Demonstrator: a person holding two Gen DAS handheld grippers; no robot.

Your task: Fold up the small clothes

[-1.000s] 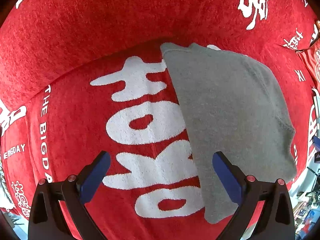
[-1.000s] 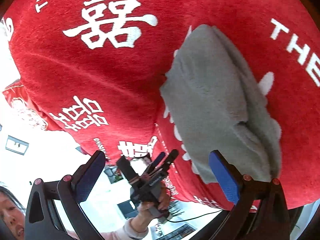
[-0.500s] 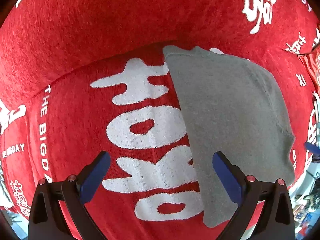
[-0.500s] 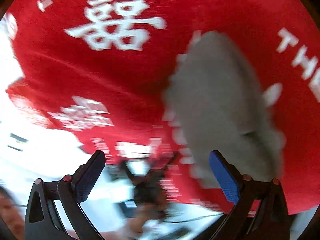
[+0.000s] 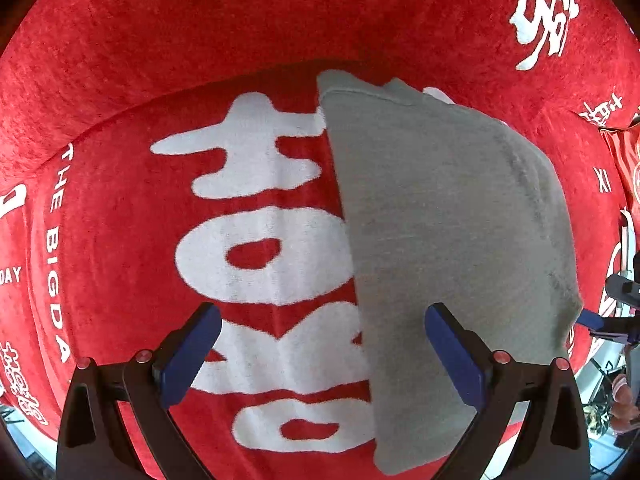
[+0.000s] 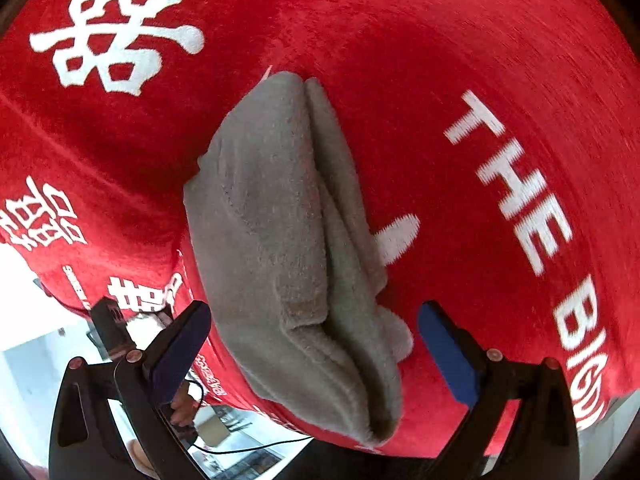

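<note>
A small grey knitted garment (image 5: 448,240) lies folded in a long strip on a red cover with white lettering (image 5: 120,240). In the right wrist view the same grey garment (image 6: 288,248) shows stacked folded layers, with its near end at the cover's edge. My left gripper (image 5: 322,350) is open above the cover, its right blue pad over the garment's near left part, and holds nothing. My right gripper (image 6: 314,346) is open too, its blue pads standing either side of the garment's near end, with no grip on the cloth.
The red cover (image 6: 500,80) spreads over a cushioned seat and its backrest (image 5: 200,20). The cover's edge (image 6: 132,300) drops off at lower left of the right wrist view, with a bright room and a black cable beyond it. A hand (image 5: 624,396) shows at the far right.
The right gripper has swung over the garment, which now sits between its pads instead of off to the right. The left gripper has barely moved.
</note>
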